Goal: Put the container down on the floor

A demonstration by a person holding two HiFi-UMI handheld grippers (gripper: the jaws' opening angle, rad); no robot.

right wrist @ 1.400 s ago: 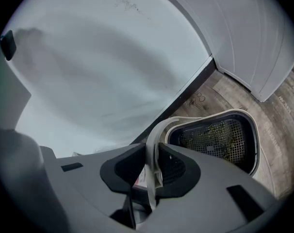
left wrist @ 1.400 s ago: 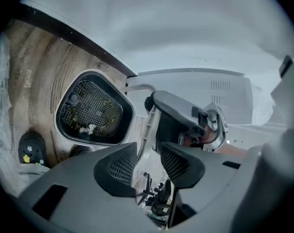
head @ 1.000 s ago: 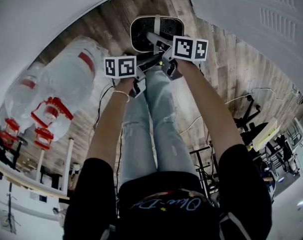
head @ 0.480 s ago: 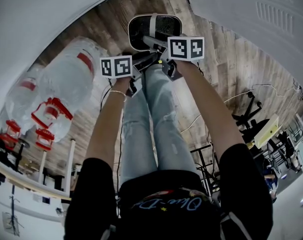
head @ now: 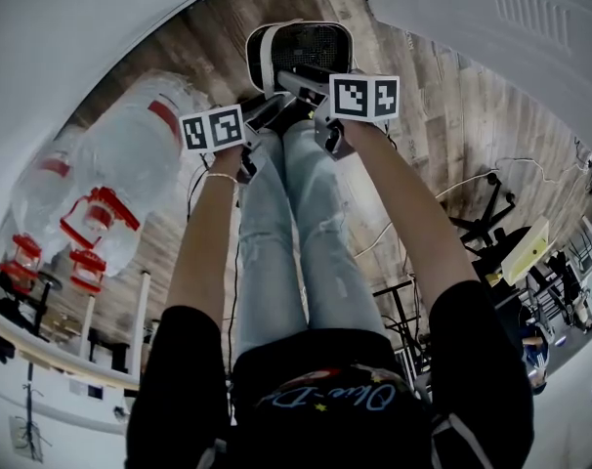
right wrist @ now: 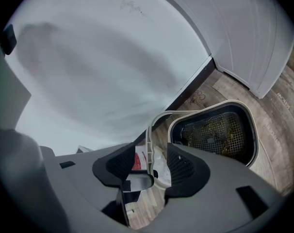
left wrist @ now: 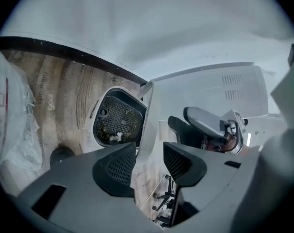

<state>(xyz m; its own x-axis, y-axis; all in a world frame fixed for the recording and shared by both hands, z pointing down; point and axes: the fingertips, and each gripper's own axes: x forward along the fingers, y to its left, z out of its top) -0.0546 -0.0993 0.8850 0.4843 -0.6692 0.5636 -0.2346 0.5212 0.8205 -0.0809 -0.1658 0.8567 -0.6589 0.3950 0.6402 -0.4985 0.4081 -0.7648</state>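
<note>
Container rests on the wooden floor, at twelve o'clock from both tongs. Left gripper stands spread, the handle between its jaws; right gripper is opening around that handle, not pinching.

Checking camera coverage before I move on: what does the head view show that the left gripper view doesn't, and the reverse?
Head view only: the person's jeans-clad legs. Left gripper view only: debris inside the container, and its handle passing between the left hand-held gripper's parted jaws. Both: the container on the wooden floor and the plastic-wrapped bottle pack.
</note>
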